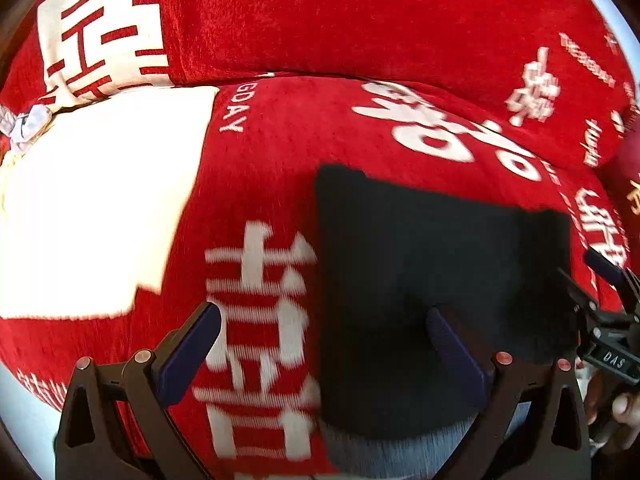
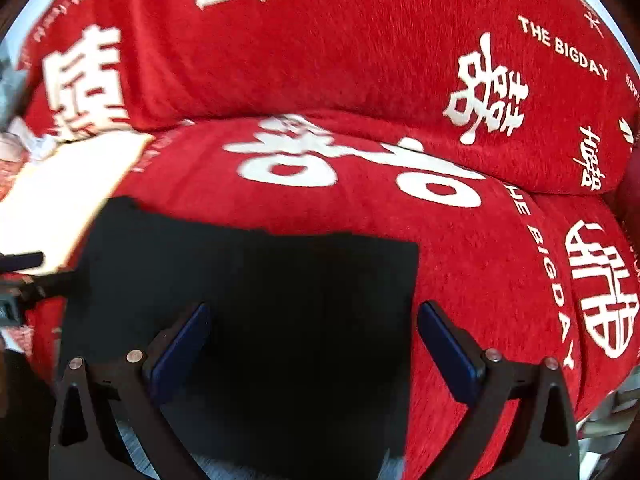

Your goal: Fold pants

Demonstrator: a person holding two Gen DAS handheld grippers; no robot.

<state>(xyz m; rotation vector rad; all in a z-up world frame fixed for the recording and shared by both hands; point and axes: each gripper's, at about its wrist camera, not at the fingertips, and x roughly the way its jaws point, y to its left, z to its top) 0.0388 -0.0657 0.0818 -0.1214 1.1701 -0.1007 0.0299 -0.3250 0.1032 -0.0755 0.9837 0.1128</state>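
Observation:
The black pants (image 1: pixel 432 264) lie folded flat in a rectangle on the red sofa seat (image 1: pixel 280 152). They also show in the right wrist view (image 2: pixel 256 300). My left gripper (image 1: pixel 324 320) is open and empty over the pants' left edge, one finger over red fabric, one over the pants. My right gripper (image 2: pixel 314 320) is open and empty above the pants, its fingers near the pants' middle and right edge. The right gripper also shows at the right edge of the left wrist view (image 1: pixel 608 304).
The sofa is covered in red cloth with white characters; its backrest (image 2: pixel 340 60) rises behind the seat. A white sunlit patch (image 1: pixel 92 200) lies on the seat to the left of the pants. Crumpled grey-white items (image 2: pixel 16 144) sit at the far left.

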